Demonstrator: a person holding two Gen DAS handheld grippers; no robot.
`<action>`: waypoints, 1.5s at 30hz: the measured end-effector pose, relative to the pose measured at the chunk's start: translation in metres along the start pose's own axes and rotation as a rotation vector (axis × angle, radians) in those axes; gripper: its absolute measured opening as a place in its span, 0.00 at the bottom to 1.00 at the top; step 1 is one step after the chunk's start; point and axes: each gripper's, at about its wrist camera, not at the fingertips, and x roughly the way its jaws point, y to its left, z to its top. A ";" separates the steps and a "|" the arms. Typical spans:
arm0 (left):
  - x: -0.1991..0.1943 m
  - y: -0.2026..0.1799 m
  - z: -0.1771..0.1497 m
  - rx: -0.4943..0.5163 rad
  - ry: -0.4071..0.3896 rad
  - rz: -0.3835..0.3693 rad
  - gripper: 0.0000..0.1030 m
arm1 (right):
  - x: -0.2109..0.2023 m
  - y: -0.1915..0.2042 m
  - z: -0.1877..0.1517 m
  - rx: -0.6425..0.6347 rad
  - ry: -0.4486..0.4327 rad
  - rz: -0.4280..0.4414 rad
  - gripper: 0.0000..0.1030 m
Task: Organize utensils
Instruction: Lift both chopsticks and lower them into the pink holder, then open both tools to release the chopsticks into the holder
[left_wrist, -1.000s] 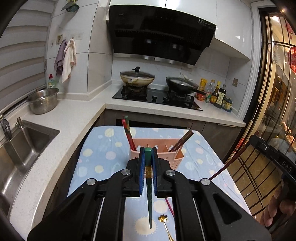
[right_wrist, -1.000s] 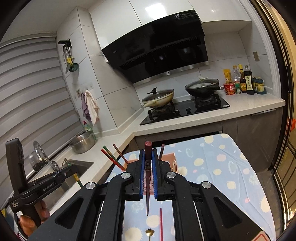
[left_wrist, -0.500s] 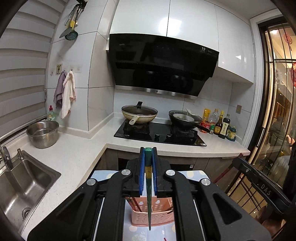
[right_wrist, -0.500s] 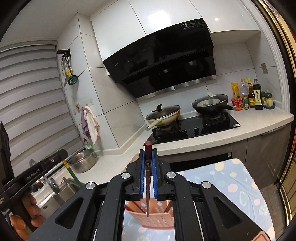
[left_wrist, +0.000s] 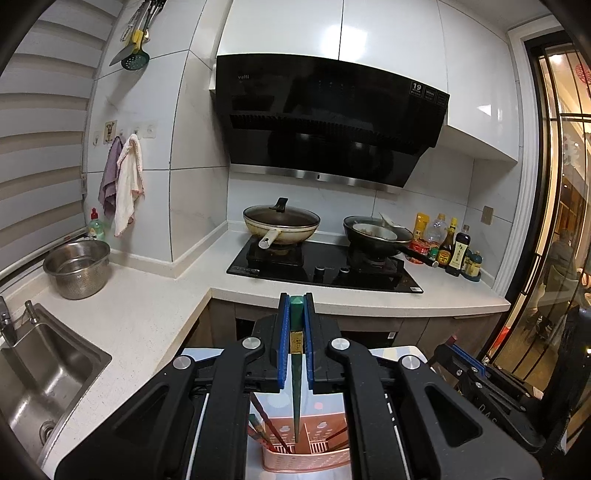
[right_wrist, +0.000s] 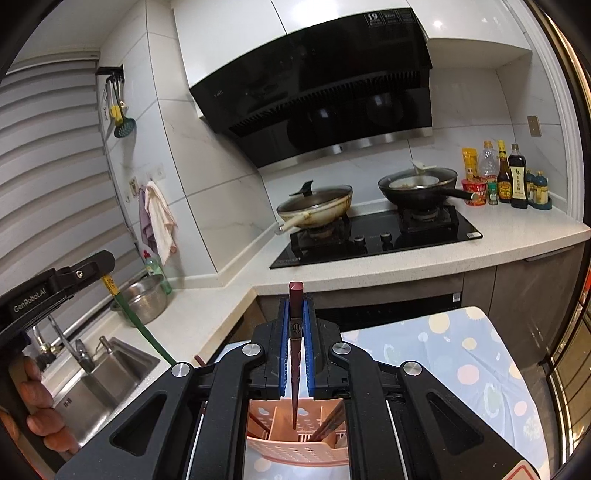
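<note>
My left gripper (left_wrist: 295, 306) is shut on a green chopstick (left_wrist: 295, 391) that hangs point down over the pink slotted utensil basket (left_wrist: 310, 459). My right gripper (right_wrist: 295, 306) is shut on a dark red chopstick (right_wrist: 294, 384), point down over the same basket (right_wrist: 295, 448). The basket holds several chopsticks (left_wrist: 266, 428) leaning in its compartments. The left gripper and its green chopstick (right_wrist: 144, 332) also show at the left of the right wrist view. The right gripper body (left_wrist: 491, 391) shows at the lower right of the left wrist view.
The basket stands on a table with a blue polka-dot cloth (right_wrist: 461, 354). Behind are a white counter (left_wrist: 147, 317), a sink (left_wrist: 40, 373), a steel colander (left_wrist: 77, 267), a hob with two pans (left_wrist: 325, 258) and sauce bottles (left_wrist: 450, 247).
Both grippers have risen and tilted up with their chopsticks. The basket has slid from mid-frame to the bottom edge, and the chopstick tips now hang over it.
</note>
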 end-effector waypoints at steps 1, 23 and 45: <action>0.004 0.000 -0.003 0.000 0.010 0.001 0.07 | 0.004 -0.001 -0.003 -0.001 0.009 -0.006 0.07; 0.031 0.007 -0.043 -0.009 0.121 0.050 0.39 | 0.022 -0.007 -0.027 -0.007 0.075 -0.044 0.15; -0.020 0.007 -0.061 -0.002 0.117 0.061 0.53 | -0.042 0.004 -0.049 -0.017 0.048 -0.043 0.29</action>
